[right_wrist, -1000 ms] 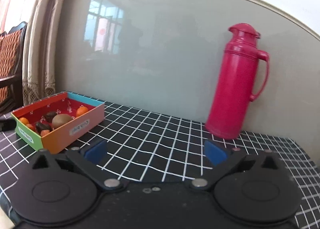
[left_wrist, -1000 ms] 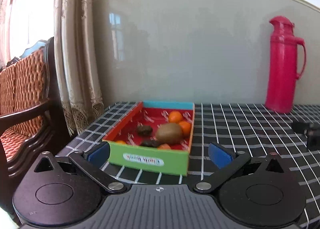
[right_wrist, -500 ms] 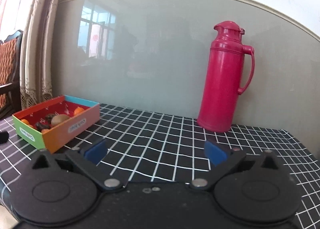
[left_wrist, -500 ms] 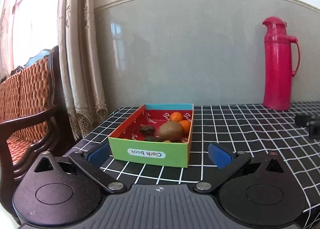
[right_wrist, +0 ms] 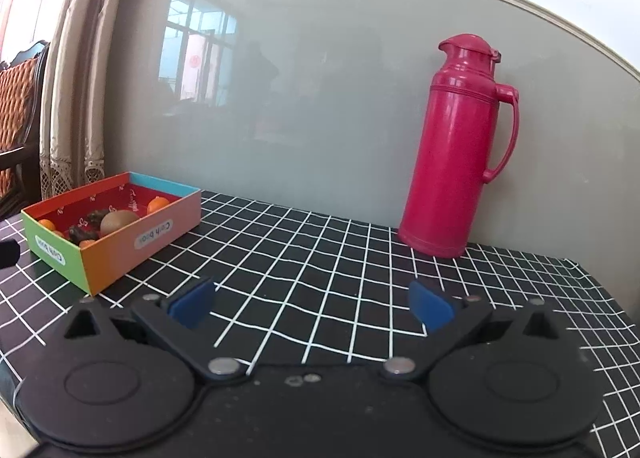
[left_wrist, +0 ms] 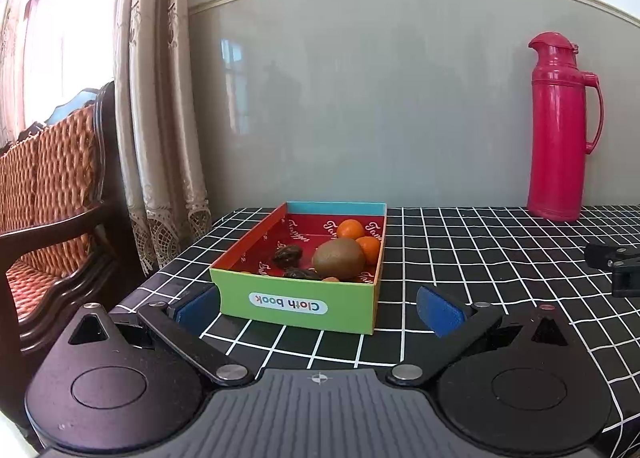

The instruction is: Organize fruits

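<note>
A colourful cardboard box (left_wrist: 296,308) labelled "Cloth book" sits on the checked tablecloth. Inside lie a brown kiwi (left_wrist: 338,259), small oranges (left_wrist: 350,229) and dark dried fruits (left_wrist: 287,255). My left gripper (left_wrist: 318,308) is open just in front of the box's green wall, nothing between its blue pads. In the right wrist view the same box (right_wrist: 120,236) lies far left, with the kiwi (right_wrist: 118,221) showing over its rim. My right gripper (right_wrist: 310,304) is open over bare cloth, well to the right of the box.
A tall pink thermos (right_wrist: 456,146) stands at the back by the wall, also visible as the thermos (left_wrist: 558,130) in the left wrist view. A wooden chair (left_wrist: 48,194) and curtain (left_wrist: 160,110) lie beyond the table's left edge. Part of the other gripper (left_wrist: 618,264) shows at far right.
Both grippers have drawn back and levelled, so the box and thermos sit farther off and higher in view. The jaws stay open. The fruits have not moved.
</note>
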The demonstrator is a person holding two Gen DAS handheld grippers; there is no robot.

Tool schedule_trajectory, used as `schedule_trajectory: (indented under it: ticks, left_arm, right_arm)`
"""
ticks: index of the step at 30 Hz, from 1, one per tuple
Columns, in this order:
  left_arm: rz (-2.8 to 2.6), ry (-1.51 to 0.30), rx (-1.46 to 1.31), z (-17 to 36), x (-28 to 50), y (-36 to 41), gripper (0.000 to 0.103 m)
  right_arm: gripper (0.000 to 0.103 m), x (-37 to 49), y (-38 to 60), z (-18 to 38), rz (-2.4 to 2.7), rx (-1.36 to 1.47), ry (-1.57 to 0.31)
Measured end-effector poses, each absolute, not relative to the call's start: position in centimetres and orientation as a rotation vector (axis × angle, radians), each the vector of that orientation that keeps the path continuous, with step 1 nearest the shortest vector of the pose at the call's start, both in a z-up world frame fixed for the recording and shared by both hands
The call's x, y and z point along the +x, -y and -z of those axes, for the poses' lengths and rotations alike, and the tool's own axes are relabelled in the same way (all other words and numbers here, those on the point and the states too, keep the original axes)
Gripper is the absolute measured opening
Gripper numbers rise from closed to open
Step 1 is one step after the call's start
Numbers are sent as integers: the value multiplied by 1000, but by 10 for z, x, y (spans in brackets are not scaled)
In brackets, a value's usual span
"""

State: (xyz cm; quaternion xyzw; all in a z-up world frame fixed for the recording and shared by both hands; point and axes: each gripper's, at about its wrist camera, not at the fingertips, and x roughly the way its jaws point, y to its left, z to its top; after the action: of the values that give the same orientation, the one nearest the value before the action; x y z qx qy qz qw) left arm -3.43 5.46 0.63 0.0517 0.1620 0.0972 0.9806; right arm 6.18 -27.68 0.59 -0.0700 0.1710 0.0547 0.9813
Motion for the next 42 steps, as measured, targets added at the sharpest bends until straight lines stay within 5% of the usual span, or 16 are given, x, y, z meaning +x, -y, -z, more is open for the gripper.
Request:
schedule_trajectory:
  ticks: [42]
  left_arm:
    - [-198, -331, 104, -4, -33, -53, 103]
  right_arm:
    - [103, 52, 276, -13, -223, -97, -306]
